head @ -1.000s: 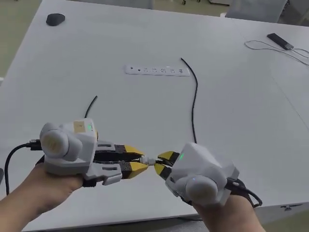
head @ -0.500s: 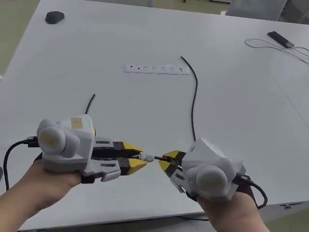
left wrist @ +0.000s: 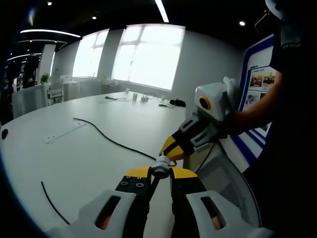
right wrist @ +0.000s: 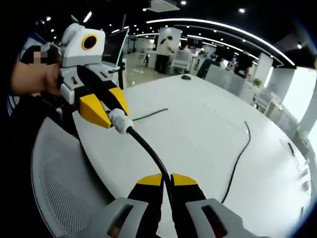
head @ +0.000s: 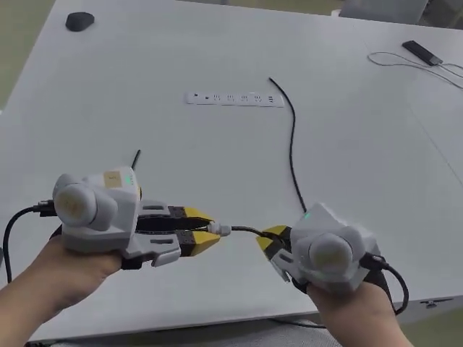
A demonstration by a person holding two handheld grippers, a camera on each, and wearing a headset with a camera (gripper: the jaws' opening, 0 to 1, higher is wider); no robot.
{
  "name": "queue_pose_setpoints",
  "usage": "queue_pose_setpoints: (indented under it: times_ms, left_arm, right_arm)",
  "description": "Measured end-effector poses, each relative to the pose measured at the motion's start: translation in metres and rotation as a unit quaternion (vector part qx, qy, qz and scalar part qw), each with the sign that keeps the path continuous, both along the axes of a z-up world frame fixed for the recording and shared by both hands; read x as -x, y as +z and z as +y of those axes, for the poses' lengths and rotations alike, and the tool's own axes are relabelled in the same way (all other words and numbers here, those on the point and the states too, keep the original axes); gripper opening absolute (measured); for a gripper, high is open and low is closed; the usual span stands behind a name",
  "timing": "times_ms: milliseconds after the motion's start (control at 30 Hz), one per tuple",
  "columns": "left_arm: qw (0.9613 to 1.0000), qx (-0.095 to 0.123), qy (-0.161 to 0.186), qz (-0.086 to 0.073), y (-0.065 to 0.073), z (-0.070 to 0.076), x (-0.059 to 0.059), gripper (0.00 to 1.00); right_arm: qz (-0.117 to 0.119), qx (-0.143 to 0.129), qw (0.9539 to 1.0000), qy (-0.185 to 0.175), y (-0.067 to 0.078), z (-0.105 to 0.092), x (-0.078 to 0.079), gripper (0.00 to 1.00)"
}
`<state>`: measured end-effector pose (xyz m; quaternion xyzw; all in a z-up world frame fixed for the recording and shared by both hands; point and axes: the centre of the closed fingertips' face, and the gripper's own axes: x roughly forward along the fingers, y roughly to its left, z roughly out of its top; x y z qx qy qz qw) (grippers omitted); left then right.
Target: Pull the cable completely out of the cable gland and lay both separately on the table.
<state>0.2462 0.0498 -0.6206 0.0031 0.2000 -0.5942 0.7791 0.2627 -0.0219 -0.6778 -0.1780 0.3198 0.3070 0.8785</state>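
A: Where do we stand on the pull?

B: We judge it partway. The cable enters the gland, so the two are not separated, and neither lies on the bench. Remaining: draw the cable fully clear, then set each piece down apart from the other.

A: Tool states?

B: The left tool is clenched on the gland, with the white body pinched at its yellow tips. The right tool is clenched on the cable, its jaws closed around the black sheath.

A: And the cable relative to the tools?

B: A short bare stretch spans the gap between the two tools, which face each other tip to tip. It sags only slightly and is held above the bench near its front edge. Past the right tool the cable reaches the bench and curves away, its free end just beside the power strip. We cannot tell how much cable sits beyond the gland inside the left jaws, because that part is hidden.
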Motion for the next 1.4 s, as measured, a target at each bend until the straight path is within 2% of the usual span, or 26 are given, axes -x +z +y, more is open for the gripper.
queue_pose_setpoints:
  times_ms: [200,333,467,867,967,1267,1400]
  left_arm:
    - [1.0000,0.001,-0.003,0.000,-0.001,-0.004,0.002,0.15]
    - [1.0000,-0.003,-0.007,-0.002,-0.003,-0.007,0.005,0.15]
    - [0.9999,-0.005,-0.010,0.002,-0.006,-0.009,0.008,0.15]
    - [0.9999,-0.008,-0.008,0.001,-0.007,-0.003,0.005,0.15]
    - [0.9999,-0.008,-0.007,0.002,-0.007,-0.001,0.006,0.15]
    - [1.0000,-0.006,0.004,0.006,-0.006,0.004,0.004,0.15]
    - [1.0000,-0.005,0.007,0.005,-0.004,0.004,0.005,0.15]
  right_arm:
    - [0.029,-0.025,0.9979,-0.052,-0.017,-0.020,0.001,0.00]
    - [0.039,-0.021,0.9973,-0.059,-0.029,-0.025,0.006,0.00]
    - [0.045,-0.022,0.9970,-0.060,-0.034,-0.024,0.011,0.00]
    - [0.041,-0.029,0.9971,-0.057,-0.030,-0.020,0.016,0.00]
    - [0.028,-0.018,0.9982,-0.050,-0.027,-0.020,0.018,0.00]
    - [0.011,-0.015,0.9987,-0.047,-0.021,-0.018,0.018,0.02]
    - [0.009,-0.004,0.9991,-0.042,-0.017,-0.017,0.021,0.03]
